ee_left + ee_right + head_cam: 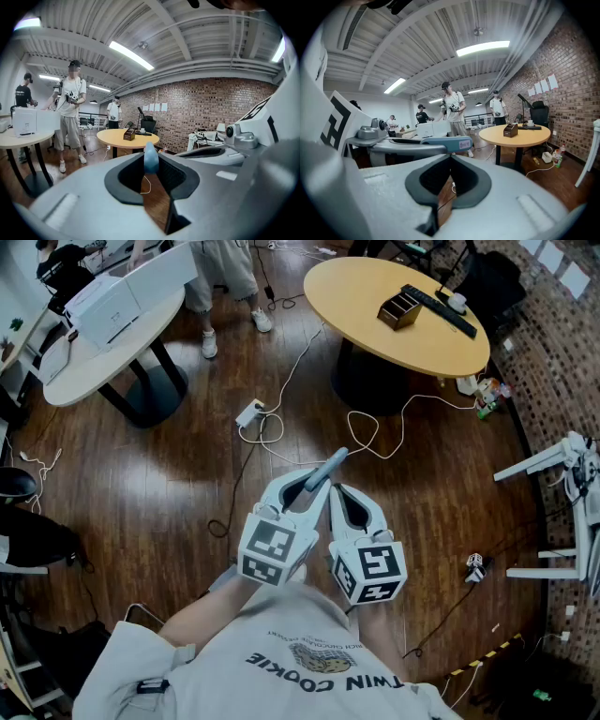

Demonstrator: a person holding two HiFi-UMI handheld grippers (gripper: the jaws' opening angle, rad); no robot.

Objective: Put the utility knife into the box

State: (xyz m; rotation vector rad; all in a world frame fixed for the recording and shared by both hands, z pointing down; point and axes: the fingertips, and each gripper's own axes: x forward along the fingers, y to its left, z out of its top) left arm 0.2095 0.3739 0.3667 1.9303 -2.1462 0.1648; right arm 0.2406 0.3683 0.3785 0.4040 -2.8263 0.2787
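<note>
Knife (pixel 330 468) sits pinched in the left gripper (pixel 313 487), nose forward — likely for carrying to the box (pixel 399 309), mid-table (pixel 342 282), well apart; right gripper (pixel 341 493) pressed together, empty — apparently spare.

I count two grippers, left gripper (pixel 307 486) and right gripper (pixel 339 493), one utility knife (pixel 325 472), two round tables, yellow table (pixel 361 301) and white table (pixel 94 367), one brown box (pixel 400 308), one power strip (pixel 249 412)

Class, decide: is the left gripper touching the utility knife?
Touching. In the left gripper view, the utility knife sits pinched between the jaw tips of the left gripper, with no gap on either side.
</note>
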